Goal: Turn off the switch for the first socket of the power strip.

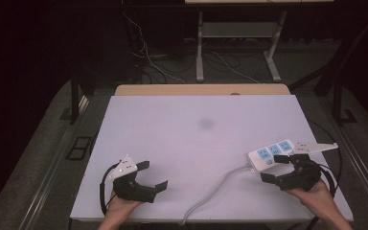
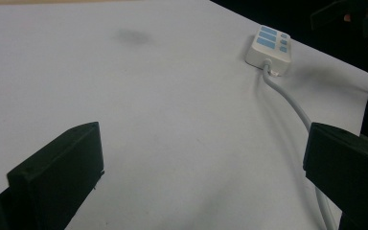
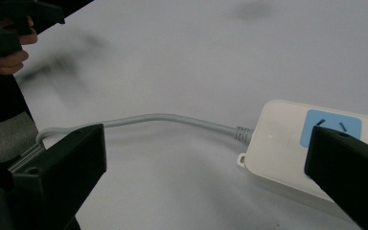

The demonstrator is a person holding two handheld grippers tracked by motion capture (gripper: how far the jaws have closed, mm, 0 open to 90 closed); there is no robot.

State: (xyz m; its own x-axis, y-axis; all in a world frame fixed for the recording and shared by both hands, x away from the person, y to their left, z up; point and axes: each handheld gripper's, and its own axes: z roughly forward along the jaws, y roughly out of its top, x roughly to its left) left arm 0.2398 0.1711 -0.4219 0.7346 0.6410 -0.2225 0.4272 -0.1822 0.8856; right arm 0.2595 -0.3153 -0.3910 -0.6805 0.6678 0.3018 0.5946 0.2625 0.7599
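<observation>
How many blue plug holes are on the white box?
3, in a row along the top of the power strip: one at the cord end, one in the middle, one at the far end. The right claw overlaps the nearest one.

Cord (image 1: 215, 189) runs off near counter (image 1: 172, 120) edge, plug end hidden. Strip (image 3: 292, 158) cut by right edge in right gripper view. Strip's socket (image 1: 264, 154) markings too small.
</observation>
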